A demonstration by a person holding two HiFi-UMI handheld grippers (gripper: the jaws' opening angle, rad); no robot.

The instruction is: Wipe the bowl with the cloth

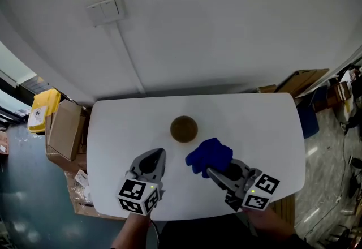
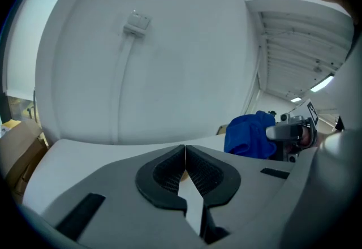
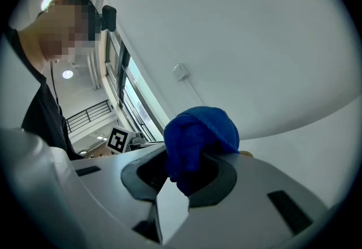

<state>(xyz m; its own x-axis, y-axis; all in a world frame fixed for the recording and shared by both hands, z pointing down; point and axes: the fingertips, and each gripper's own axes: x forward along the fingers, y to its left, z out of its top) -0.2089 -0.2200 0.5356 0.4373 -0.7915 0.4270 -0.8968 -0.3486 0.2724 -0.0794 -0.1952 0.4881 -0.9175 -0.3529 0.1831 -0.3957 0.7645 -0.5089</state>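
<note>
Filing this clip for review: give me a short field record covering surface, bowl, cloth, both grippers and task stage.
surface: white table against a white wall
bowl: brown bowl, upright, mid-table, untouched
cloth: blue cloth, bunched, off the table, on the near right of the bowl, not touching it
left gripper: left gripper shut, nothing between the jaws, near side of the bowl
right gripper: right gripper shut on the cloth
beside table: cardboard boxes on the floor at the left
task stage: cloth in grip, wiping not yet begun
</note>
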